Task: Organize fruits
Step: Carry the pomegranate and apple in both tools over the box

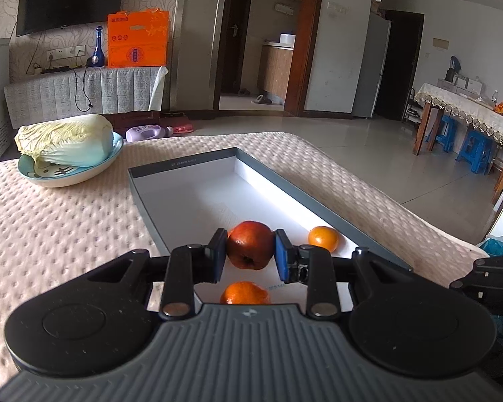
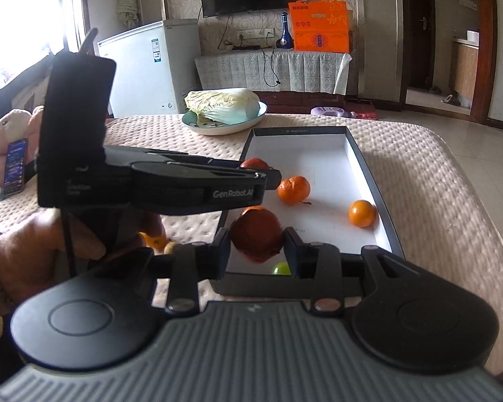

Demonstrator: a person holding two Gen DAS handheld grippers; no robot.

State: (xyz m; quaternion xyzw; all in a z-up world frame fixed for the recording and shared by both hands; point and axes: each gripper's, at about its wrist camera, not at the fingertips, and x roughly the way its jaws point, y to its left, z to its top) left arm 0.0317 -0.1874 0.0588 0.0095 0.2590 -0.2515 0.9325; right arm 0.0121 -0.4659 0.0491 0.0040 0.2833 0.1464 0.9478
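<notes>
My left gripper (image 1: 249, 251) is shut on a red apple (image 1: 249, 246) above the near part of a grey box with a white floor (image 1: 198, 197). Two oranges (image 1: 323, 238) (image 1: 244, 293) lie in the box beneath and beside it. In the right wrist view my right gripper (image 2: 256, 251) is shut on a second red apple (image 2: 256, 234) over the box's near left corner (image 2: 226, 221). There the left gripper (image 2: 266, 174) reaches in from the left, its apple (image 2: 255, 163) mostly hidden. Two oranges (image 2: 293, 189) (image 2: 362, 213) lie on the box floor, a small green fruit (image 2: 281, 269) under the right gripper.
A cabbage (image 1: 63, 137) rests in a blue bowl (image 1: 67, 174) at the far left of the quilted table (image 1: 50, 241). More fruit (image 2: 154, 239) lies outside the box beneath the person's hand (image 2: 50, 238). A phone (image 2: 15, 167) and plush toy (image 2: 6, 134) sit at the table's left edge.
</notes>
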